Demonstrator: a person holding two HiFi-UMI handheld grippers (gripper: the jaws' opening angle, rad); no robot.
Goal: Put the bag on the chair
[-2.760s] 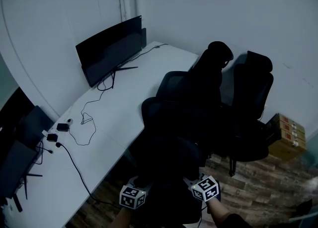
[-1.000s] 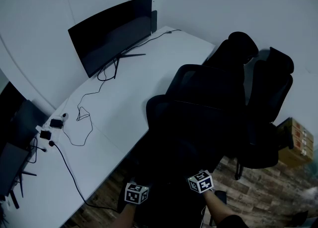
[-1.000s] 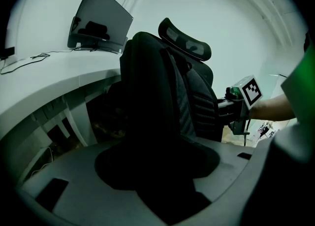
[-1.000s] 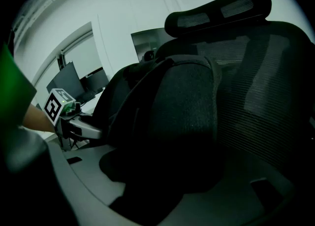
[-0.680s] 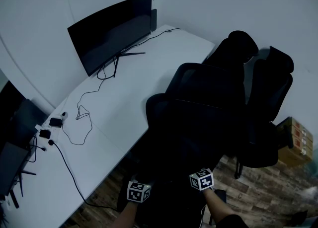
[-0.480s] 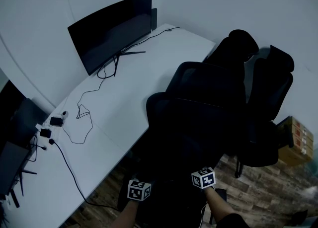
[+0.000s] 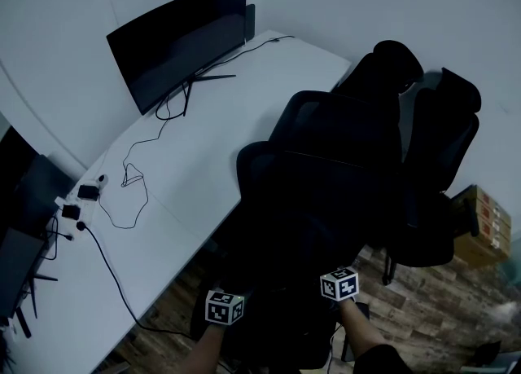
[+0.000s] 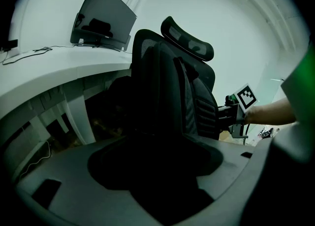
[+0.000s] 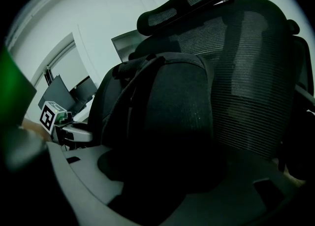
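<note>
Finding the bag (image 9: 167, 107) already on the seat of the nearest chair (image 9: 256, 72), upright, propped against the mesh backrest beneath the headrest (image 9: 187, 3). Looks black and rounded, with shoulder straps down one face and ribbed padding beside them in the left gripper view. Fills the middle of both gripper views; merges with the dark chair in the head view, too dim to outline there.

Flanking it in the head view: at seven o'clock the left gripper (image 9: 83, 134), jaws spread wide, having just been opening; at five o'clock the right gripper (image 8: 224, 114), likewise spread, likewise just been opening. Aims each one at the bag from its own side, tips close to the bag's flanks. Cannot tell in the gloom whether any fabric lies between the jaws, yet shows no pinch on strap or body. Carries a square-marker cube on each, with a forearm behind.

Further out: at ten o'clock of the chair, a white desk (image 7: 220, 120), with a curved dark monitor (image 7: 175, 42) at eleven and thin black cables (image 7: 130, 181) trailing toward nine. At two o'clock, a second black chair (image 7: 444, 144), close behind the first. At four o'clock, cardboard boxes (image 7: 480, 217) on the wooden floor (image 7: 440, 315).
</note>
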